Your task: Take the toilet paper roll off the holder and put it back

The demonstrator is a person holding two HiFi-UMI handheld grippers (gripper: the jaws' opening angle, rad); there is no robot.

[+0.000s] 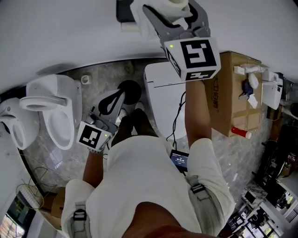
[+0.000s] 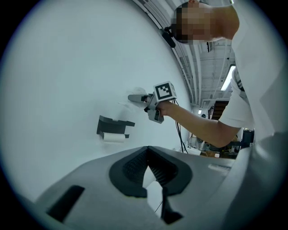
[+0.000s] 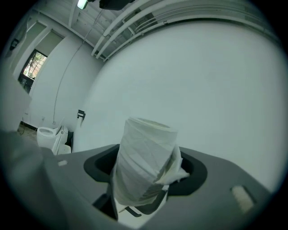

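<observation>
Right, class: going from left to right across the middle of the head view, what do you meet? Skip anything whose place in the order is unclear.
white toilet bowl → left tool → closed white toilet lid → cardboard box

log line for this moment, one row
phase: roll carried | right hand-held gripper: shut on roll, near wall | left hand-held gripper: shut, empty | holder: on wall, lower than roll
</observation>
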